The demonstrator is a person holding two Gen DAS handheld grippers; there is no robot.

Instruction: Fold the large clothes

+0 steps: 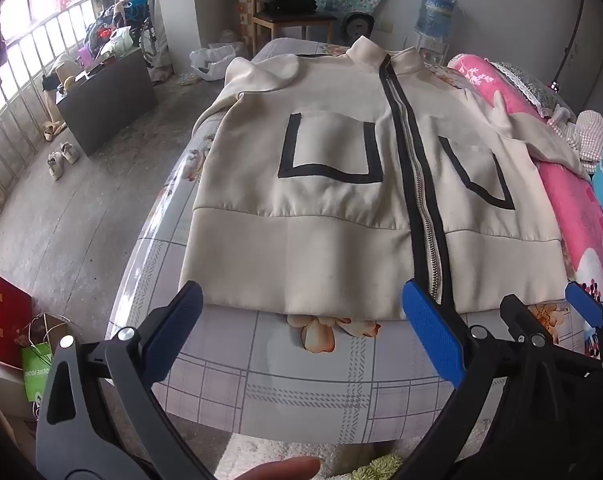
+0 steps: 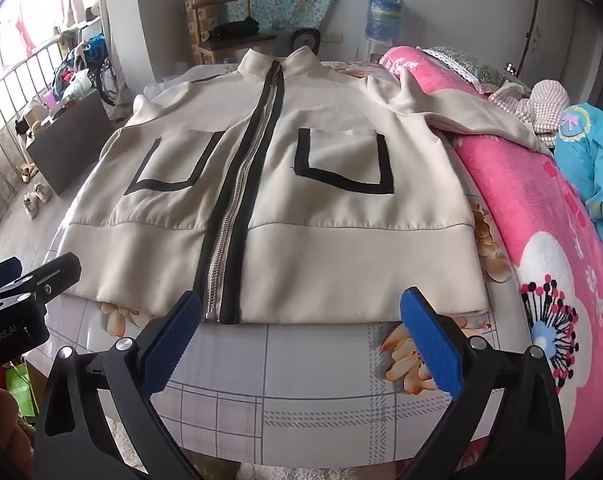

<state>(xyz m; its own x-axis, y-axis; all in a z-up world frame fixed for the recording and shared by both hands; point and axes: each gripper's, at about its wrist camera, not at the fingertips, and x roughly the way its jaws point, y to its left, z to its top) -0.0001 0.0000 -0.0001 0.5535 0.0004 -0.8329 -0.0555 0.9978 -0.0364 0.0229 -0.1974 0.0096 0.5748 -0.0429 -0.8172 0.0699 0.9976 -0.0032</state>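
Observation:
A cream zip-up jacket point(image 1: 333, 216) with black trim and two black-edged pockets lies flat, front up and zipped, on a bed point(image 1: 285, 384) covered in a checked floral sheet. Its hem faces me. My left gripper point(image 1: 301, 320) hovers open just short of the hem's left half, nothing between its blue pads. My right gripper point(image 2: 301, 322) is open too, in front of the hem point(image 2: 341, 304) to the right of the zipper point(image 2: 237, 200). In the right wrist view the jacket point(image 2: 341, 264) has its right sleeve point(image 2: 473, 120) draped over a pink blanket. The right gripper point(image 1: 541, 312) shows at the left wrist view's right edge.
A rolled pink blanket point(image 2: 549, 216) and a blue garment point(image 2: 593, 160) lie along the bed's right side. Left of the bed are concrete floor, a dark cabinet point(image 1: 105, 96), shoes point(image 1: 63, 158) and bags point(image 1: 17, 336). A wooden chair point(image 1: 289, 12) and a water jug point(image 1: 435, 10) stand beyond.

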